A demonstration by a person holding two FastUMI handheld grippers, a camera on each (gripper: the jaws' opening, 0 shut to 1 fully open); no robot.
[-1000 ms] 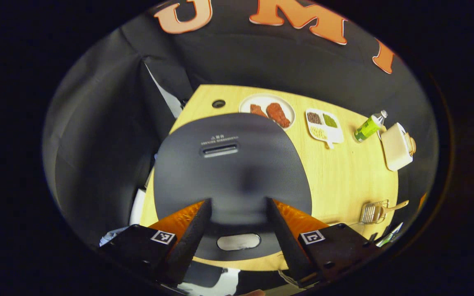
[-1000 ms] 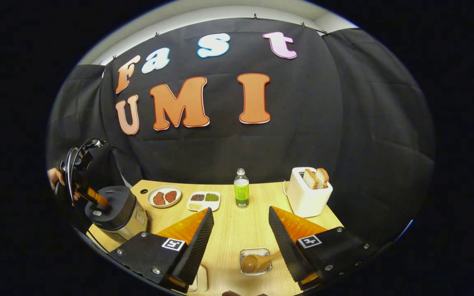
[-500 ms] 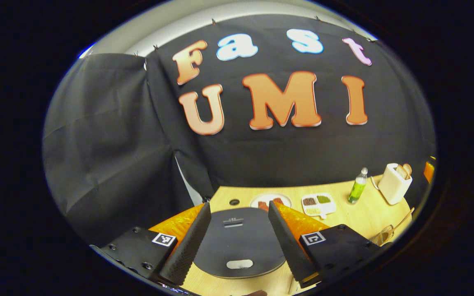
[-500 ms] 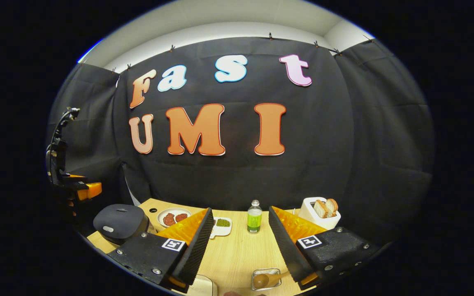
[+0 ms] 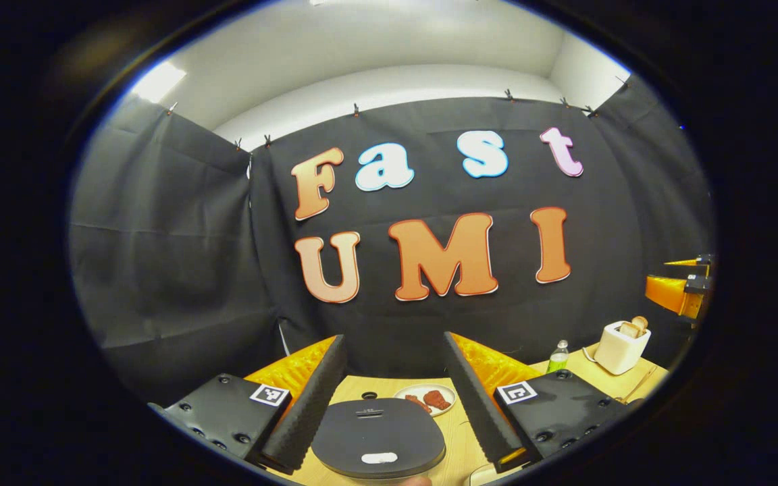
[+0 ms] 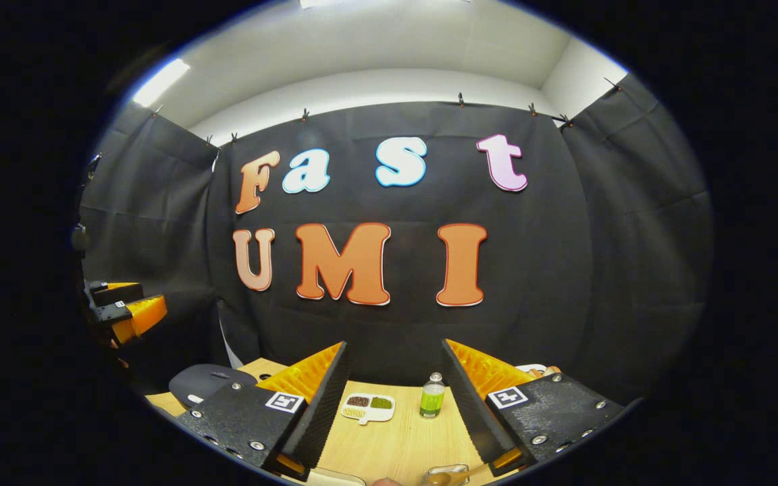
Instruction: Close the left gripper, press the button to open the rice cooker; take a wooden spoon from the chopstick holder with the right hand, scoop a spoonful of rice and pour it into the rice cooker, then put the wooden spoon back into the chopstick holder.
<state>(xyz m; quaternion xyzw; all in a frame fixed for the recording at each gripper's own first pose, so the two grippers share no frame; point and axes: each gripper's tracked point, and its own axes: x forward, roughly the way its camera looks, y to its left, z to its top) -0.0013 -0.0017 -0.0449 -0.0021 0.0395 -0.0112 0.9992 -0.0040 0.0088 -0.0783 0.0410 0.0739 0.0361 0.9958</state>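
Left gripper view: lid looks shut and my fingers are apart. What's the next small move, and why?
Probably close the left gripper first. Its fingers stand wide apart above the dark grey rice cooker, whose lid is down, and the pale oval button sits untouched at the near edge; closed fingers would press it more surely.

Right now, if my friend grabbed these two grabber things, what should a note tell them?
Left hand-held gripper: open, holding nothing, raised above the rice cooker.
Right hand-held gripper: open, holding nothing, above the table.
Cooker lid is down; its button faces you.
Wooden spoon sits in its holder at the near edge.
Done: nothing visible yet.
Left: close the left gripper, press the button, scoop rice, pour, return the spoon.
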